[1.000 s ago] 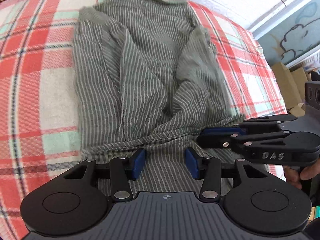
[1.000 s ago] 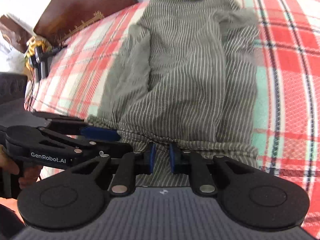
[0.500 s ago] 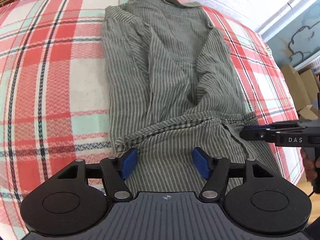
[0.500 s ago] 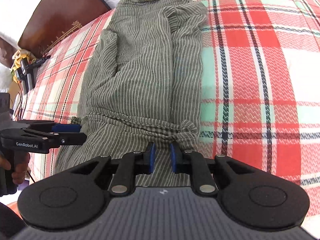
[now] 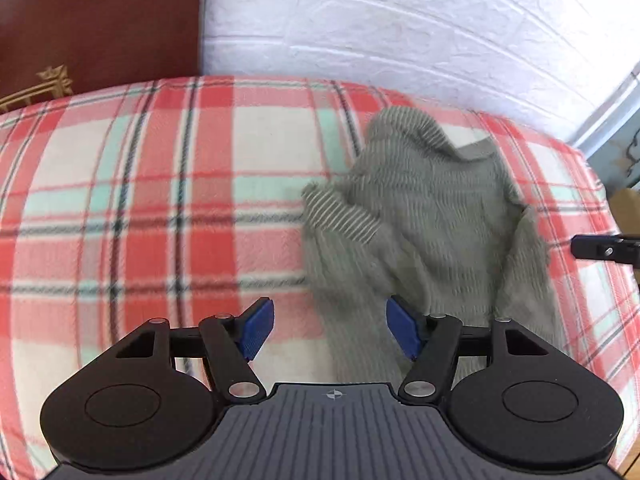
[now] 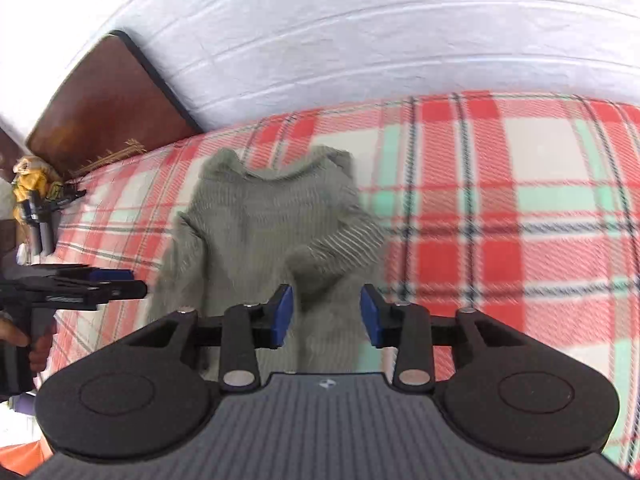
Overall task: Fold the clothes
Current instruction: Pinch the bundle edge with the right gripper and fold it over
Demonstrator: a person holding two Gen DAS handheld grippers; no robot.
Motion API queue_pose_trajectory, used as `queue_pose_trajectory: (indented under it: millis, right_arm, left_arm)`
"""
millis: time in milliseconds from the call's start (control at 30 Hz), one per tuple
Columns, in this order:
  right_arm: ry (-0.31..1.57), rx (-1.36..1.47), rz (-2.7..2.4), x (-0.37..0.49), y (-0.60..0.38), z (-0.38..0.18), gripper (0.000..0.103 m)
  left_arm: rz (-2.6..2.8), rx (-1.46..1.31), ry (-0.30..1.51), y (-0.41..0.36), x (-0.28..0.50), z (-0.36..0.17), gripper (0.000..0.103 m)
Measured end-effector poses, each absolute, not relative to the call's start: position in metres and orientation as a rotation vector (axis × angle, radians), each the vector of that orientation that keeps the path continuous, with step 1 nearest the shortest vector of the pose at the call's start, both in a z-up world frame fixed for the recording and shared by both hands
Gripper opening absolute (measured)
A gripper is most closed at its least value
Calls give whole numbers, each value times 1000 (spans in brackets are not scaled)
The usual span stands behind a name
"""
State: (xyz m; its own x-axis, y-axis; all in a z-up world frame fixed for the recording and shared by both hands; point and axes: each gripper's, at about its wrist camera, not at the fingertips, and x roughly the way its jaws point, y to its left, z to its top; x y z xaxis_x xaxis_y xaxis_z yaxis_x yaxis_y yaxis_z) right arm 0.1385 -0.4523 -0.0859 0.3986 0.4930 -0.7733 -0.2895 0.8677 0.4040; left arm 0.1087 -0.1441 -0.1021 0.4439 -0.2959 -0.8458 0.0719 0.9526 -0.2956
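A grey-green striped garment (image 5: 424, 216) lies bunched on the plaid blanket (image 5: 160, 208), blurred by motion. My left gripper (image 5: 330, 332) stands open, its right pad over the garment's near edge and its left pad over bare blanket, with nothing pinched. In the right wrist view the garment (image 6: 264, 224) runs down between the pads of my right gripper (image 6: 326, 316). Those jaws are opening and the pads stand off the cloth. Each gripper shows in the other's view: the left gripper (image 6: 92, 290) at the left edge, the right gripper's tip (image 5: 600, 248) at the right edge.
A white brick wall (image 5: 400, 20) and a dark brown headboard (image 5: 100, 20) back the bed. A hand (image 6: 16, 336) holds the left gripper's handle. Yellow clutter (image 6: 30, 184) sits past the bed's left side, a cardboard box (image 5: 624, 204) past its right.
The right gripper has let go of the hem it pinched. The left jaws have spread wider. Both views have swung up and away, so the garment looks smaller and the wall shows.
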Motion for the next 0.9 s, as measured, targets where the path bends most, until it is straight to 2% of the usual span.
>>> queue_pose_trajectory:
  millis: [33,67,100,200,467,667,833,900]
  right_arm:
    - [1049,229,539,139,-449,-87,26]
    - [1055,227,560,141,-444,-90,15]
    - [1064,221,573,144,-439,-93,10]
    - [1101,230,574,157,-431,-110,5]
    - [1160,183,496,198,-420,-145,2]
    - [1175,212,497,201,-424,-147,0]
    - [1081,232,545,193,-437,-109,15]
    - [1061,215,520,193,-446,-102,31]
  left_arm:
    - [-252,-244,1083,-144,111,-99,76]
    - [-287,-265,1075,-146,113,-95,76]
    - [-322,-275,1075,-152,115,-94,76]
    - [-401,-276,1079,-171,123,-94,76]
    - [-328,-255,1131,-187,159,-139,76]
    - [-323,-262,1124,-184,161,-138,77]
    - [-335,-239,1064,-167,147,-109,79]
    - [-294,-224,1045,-153,144,-104,81]
